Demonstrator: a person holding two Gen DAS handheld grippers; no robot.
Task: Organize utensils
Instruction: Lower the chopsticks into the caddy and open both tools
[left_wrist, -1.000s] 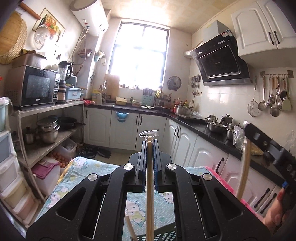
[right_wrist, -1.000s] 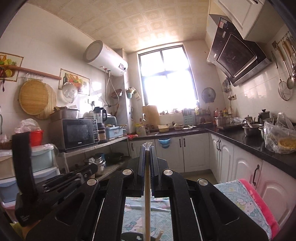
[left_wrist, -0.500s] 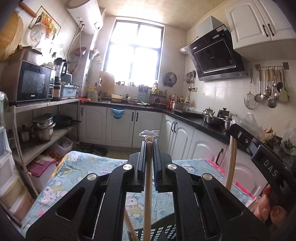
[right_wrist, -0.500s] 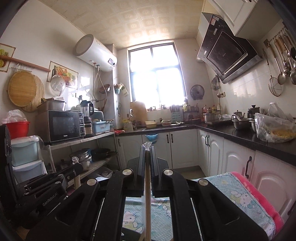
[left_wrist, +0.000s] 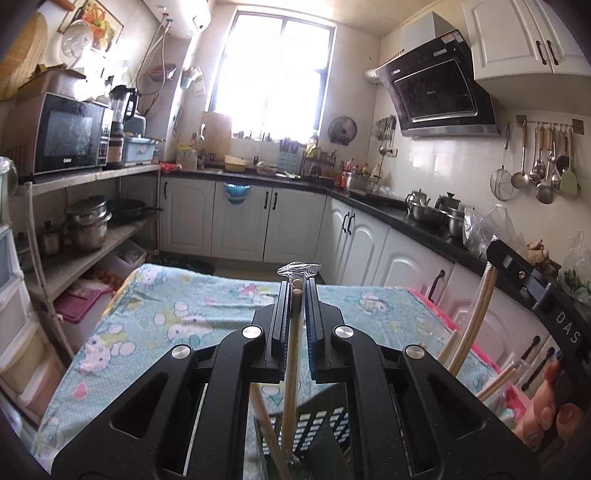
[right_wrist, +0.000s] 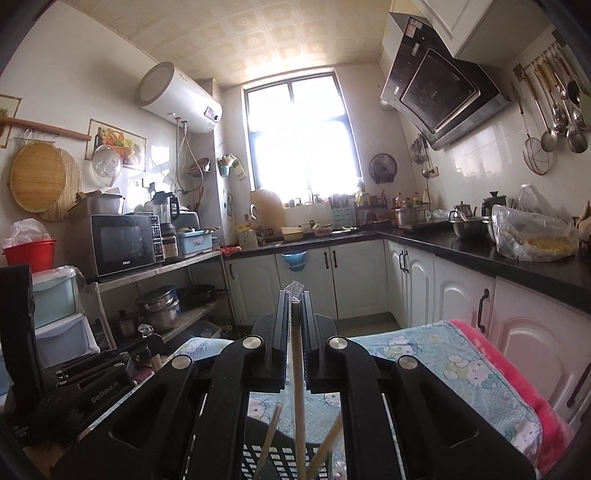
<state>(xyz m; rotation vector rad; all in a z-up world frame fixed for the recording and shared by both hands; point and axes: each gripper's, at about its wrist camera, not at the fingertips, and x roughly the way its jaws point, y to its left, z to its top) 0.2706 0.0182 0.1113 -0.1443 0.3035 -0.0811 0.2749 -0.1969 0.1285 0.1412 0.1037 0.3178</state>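
Currently, one wooden chopstick (left_wrist: 293, 354) is clamped upright in the left gripper (left_wrist: 295, 291). A second chopstick (right_wrist: 298, 384) stands between the right gripper (right_wrist: 294, 300) jaws, which are opening. Both lower ends are inside the black slotted basket (left_wrist: 317, 424) on the patterned tablecloth (left_wrist: 177, 306).

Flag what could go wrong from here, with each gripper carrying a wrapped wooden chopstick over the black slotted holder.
1. The right gripper is opening on its plastic-wrapped wooden chopstick; if the tip is outside the black slotted holder, it may fall onto the blue cartoon-print tablecloth.
2. Loose chopsticks already lean in the holder and could deflect the newcomers.
3. The left gripper works close beside the right, so they might collide.
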